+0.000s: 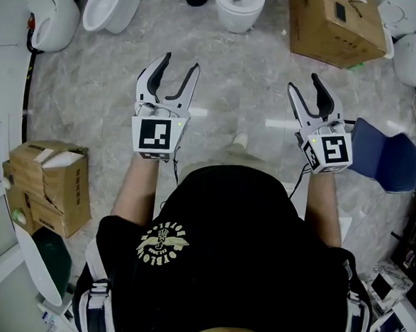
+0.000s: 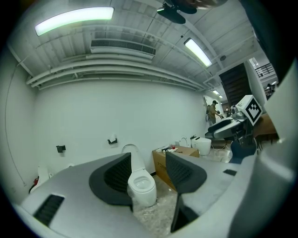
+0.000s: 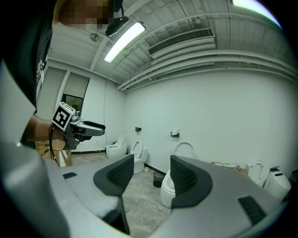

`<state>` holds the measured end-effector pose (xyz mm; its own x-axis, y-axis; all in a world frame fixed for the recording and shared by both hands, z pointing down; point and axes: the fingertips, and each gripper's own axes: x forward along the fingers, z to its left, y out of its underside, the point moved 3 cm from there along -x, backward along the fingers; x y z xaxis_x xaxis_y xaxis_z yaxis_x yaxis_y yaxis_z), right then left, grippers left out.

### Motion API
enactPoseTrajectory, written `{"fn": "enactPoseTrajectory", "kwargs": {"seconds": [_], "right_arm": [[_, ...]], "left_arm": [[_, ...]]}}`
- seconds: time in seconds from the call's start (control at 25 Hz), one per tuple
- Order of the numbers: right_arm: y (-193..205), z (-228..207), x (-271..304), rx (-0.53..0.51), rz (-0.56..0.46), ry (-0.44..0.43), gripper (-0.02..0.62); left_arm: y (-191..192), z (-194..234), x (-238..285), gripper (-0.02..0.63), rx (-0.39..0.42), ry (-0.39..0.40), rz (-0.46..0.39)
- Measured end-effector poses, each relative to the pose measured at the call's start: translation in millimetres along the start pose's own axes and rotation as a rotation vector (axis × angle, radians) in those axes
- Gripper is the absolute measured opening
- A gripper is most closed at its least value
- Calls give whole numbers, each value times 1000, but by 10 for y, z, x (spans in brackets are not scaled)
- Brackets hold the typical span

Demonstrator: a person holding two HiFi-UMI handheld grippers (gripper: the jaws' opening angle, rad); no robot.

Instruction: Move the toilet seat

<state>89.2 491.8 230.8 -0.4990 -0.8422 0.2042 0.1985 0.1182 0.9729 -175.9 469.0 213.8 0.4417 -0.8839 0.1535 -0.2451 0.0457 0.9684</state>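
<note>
A white toilet (image 1: 238,6) stands ahead on the floor, at the top of the head view. In the left gripper view the same toilet (image 2: 142,187) shows between the jaws, its seat (image 2: 134,157) raised against the wall. The right gripper view shows its raised seat (image 3: 185,148) above the bowl (image 3: 166,191). My left gripper (image 1: 179,64) is open and holds nothing, well short of the toilet. My right gripper (image 1: 304,83) is also open and holds nothing, level with the left one. Both hang in the air in front of the person.
A cardboard box (image 1: 336,27) stands right of the toilet, and a black bin (image 3: 157,180) left of it. More toilets (image 1: 109,6) line the left. Stacked cardboard boxes (image 1: 47,186) sit at the left, a blue chair (image 1: 383,154) at the right.
</note>
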Motion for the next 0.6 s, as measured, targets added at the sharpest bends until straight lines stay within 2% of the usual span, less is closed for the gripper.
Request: {"fn": "enactPoseTrajectory", "kwargs": {"seconds": [0.6], "right_arm": [[-6,-873,196,-1,-36,-22,233]], "left_arm": [[-313,-251,737,233,20,-48,-9]]}}
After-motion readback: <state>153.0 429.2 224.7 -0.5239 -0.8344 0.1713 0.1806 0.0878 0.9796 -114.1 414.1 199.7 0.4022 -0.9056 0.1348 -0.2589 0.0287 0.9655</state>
